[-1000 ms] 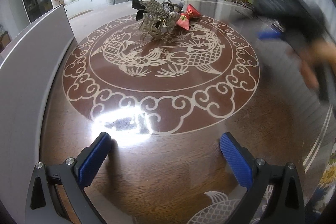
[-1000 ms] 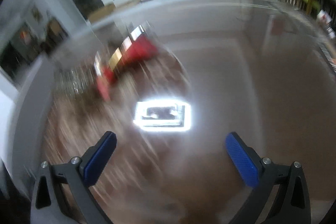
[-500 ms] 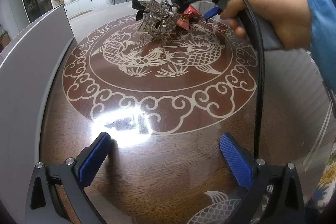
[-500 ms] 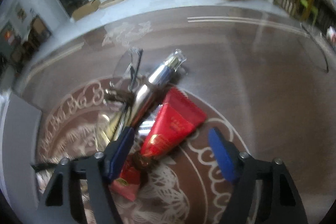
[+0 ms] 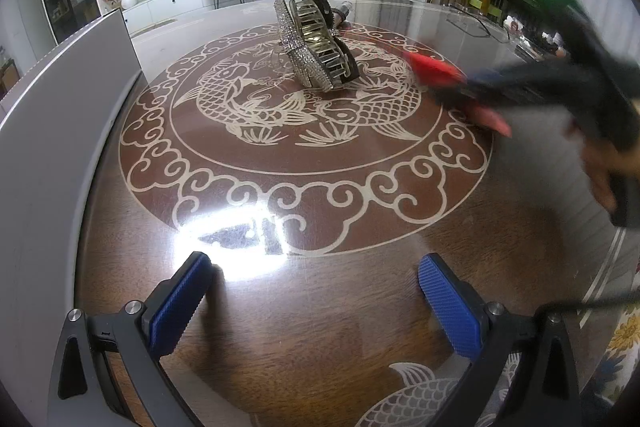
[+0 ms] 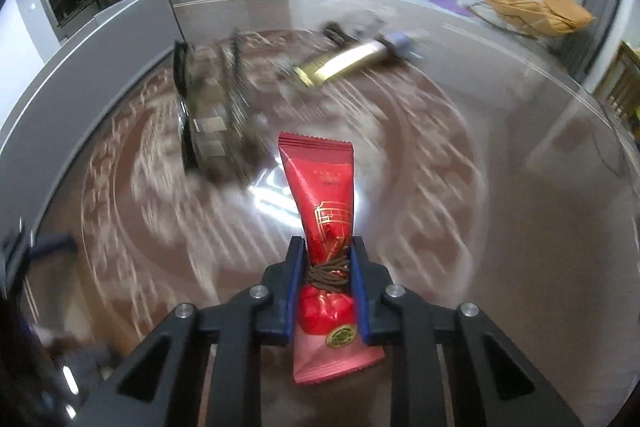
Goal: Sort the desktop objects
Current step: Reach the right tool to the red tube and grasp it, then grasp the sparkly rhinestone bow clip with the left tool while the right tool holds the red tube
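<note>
My right hand-held gripper (image 6: 325, 267) is clamped on the red packet (image 6: 320, 195) — the blue pads pinch it at the waist, where a dark cord is tied round it. The crimped top of the packet sticks out ahead of the fingers, and its tail hangs behind them. From my left wrist view the same packet (image 5: 434, 69) shows as a red blur to the right of the rhinestone hair clip (image 5: 316, 43), with the right hand-held gripper (image 5: 468, 83) smeared beside it.

The hair clip stands on the table (image 5: 320, 327), on the far part of the fish medallion. Just behind the clip I see the end of a gold tube (image 6: 344, 61); in the right wrist view it lies to the clip's right.

My left hand-held gripper (image 5: 316, 299) hangs over bare wood on the near side of the medallion — fingers spread wide, nothing between them.
</note>
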`<state>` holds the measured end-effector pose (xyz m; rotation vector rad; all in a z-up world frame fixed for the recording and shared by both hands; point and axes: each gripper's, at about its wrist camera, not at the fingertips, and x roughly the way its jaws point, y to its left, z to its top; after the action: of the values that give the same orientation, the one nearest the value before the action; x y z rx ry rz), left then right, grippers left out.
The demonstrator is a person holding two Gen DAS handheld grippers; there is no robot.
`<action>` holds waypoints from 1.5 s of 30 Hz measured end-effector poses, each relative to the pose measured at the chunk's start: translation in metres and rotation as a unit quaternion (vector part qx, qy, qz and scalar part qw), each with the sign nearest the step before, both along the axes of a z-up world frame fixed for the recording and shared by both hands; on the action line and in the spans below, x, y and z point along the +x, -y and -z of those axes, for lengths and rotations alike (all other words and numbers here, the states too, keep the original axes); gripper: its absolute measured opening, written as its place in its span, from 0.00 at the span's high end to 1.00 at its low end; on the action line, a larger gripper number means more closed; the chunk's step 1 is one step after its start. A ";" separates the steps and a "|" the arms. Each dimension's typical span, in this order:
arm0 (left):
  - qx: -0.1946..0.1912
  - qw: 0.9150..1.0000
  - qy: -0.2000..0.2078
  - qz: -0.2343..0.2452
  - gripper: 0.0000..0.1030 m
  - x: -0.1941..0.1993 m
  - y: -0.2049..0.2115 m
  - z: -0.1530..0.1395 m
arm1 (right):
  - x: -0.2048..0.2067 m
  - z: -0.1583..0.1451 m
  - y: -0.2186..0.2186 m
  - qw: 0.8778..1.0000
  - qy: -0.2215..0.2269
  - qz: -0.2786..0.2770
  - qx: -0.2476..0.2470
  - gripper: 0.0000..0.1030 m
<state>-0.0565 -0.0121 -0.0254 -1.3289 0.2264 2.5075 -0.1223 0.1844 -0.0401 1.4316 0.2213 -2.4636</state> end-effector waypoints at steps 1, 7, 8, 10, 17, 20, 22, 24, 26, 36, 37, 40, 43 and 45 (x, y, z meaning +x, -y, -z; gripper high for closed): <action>0.000 1.000 0.000 0.000 0.00 0.000 0.000 0.000 | 0.013 0.000 -0.012 1.000 -0.003 0.007 0.000 0.78; 0.002 1.000 0.000 0.001 0.00 0.000 -0.001 0.000 | 0.086 -0.002 -0.075 0.998 -0.036 0.043 0.001 0.76; 0.006 1.000 0.000 0.003 0.00 0.000 0.000 -0.001 | 0.090 -0.002 -0.082 0.998 -0.043 0.045 -0.002 0.70; 0.013 1.000 0.000 0.003 0.00 0.000 0.001 -0.002 | 0.103 -0.003 -0.087 0.997 -0.055 0.048 -0.014 0.41; -0.003 1.000 0.003 -0.019 0.00 -0.009 -0.013 0.000 | 0.091 0.006 -0.076 0.997 -0.061 0.049 -0.009 0.09; -0.007 0.999 0.015 -0.039 0.00 -0.038 -0.031 0.001 | 0.096 0.008 -0.081 0.997 -0.055 0.059 -0.003 0.04; -0.009 0.998 0.021 -0.054 0.00 -0.061 -0.044 0.001 | 0.097 0.008 -0.083 0.997 -0.055 0.062 -0.004 0.03; -0.009 0.996 0.023 -0.082 0.00 -0.090 -0.057 0.001 | 0.097 0.008 -0.084 0.996 -0.055 0.063 -0.002 0.03; -0.007 0.992 0.021 -0.128 0.00 -0.119 -0.066 0.002 | 0.097 0.009 -0.084 0.996 -0.055 0.065 -0.002 0.03; -0.002 0.983 -0.015 -0.183 0.40 -0.178 -0.065 0.001 | 0.096 0.009 -0.088 0.995 -0.056 0.080 0.000 0.03; -0.004 0.986 -0.025 -0.167 0.45 -0.178 -0.064 -0.002 | 0.096 0.009 -0.088 0.995 -0.056 0.080 0.000 0.03; -0.019 0.991 -0.037 -0.130 0.49 -0.168 -0.064 -0.005 | 0.097 0.009 -0.088 0.995 -0.056 0.080 0.000 0.03; -0.009 0.995 -0.029 -0.094 0.49 -0.131 -0.056 -0.005 | 0.097 0.008 -0.089 0.995 -0.056 0.081 -0.001 0.03; -0.001 0.997 -0.023 -0.076 0.49 -0.101 -0.046 -0.006 | 0.097 0.008 -0.090 0.995 -0.056 0.082 -0.001 0.03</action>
<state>-0.1575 0.0338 -0.0198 -1.3367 0.1426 2.6648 -0.0252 0.2739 -0.0485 1.3626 0.1285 -2.6775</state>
